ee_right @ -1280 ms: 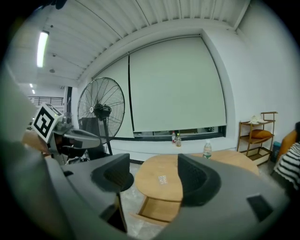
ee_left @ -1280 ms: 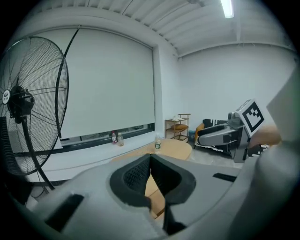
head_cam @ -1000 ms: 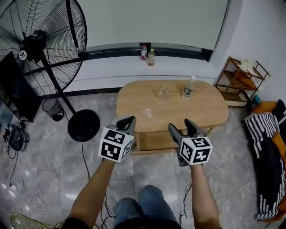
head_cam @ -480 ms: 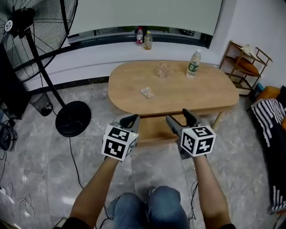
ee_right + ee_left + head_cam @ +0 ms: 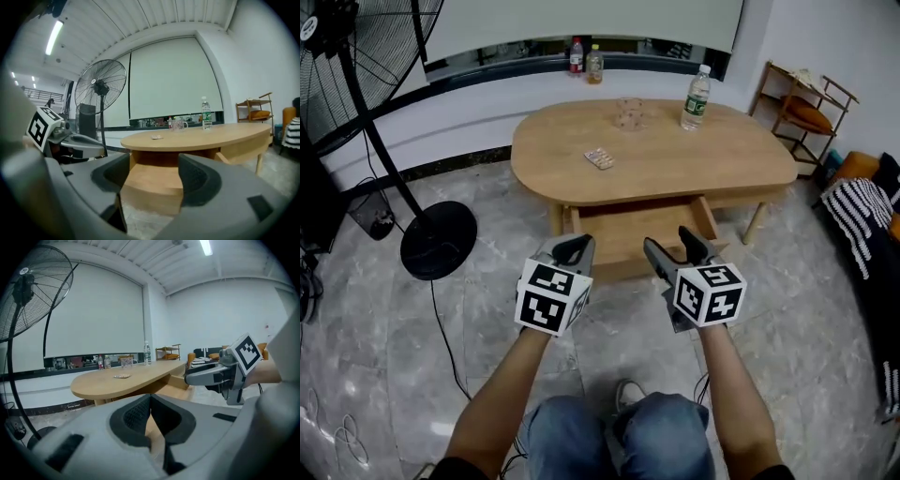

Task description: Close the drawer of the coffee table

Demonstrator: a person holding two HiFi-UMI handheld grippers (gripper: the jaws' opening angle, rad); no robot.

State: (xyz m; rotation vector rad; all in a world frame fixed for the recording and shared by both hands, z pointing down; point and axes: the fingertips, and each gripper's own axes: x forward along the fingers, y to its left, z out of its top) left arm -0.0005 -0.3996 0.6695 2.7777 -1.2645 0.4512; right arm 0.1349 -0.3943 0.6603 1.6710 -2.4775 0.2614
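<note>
Wooden drawer (image 5: 633,234) hangs open just ahead, front board crosswise. My left gripper (image 5: 570,249) is clenched empty, my right gripper (image 5: 670,242) released, both equally near.

Pedestal fan (image 5: 358,52) is cropped by the top-left edge. The drawer (image 5: 633,230) has its front corners tucked behind the left gripper (image 5: 574,247) and right gripper (image 5: 669,242). The flat packet (image 5: 599,158) on the tabletop is too small to identify. Striped fabric (image 5: 864,211) runs off the right edge.
</note>
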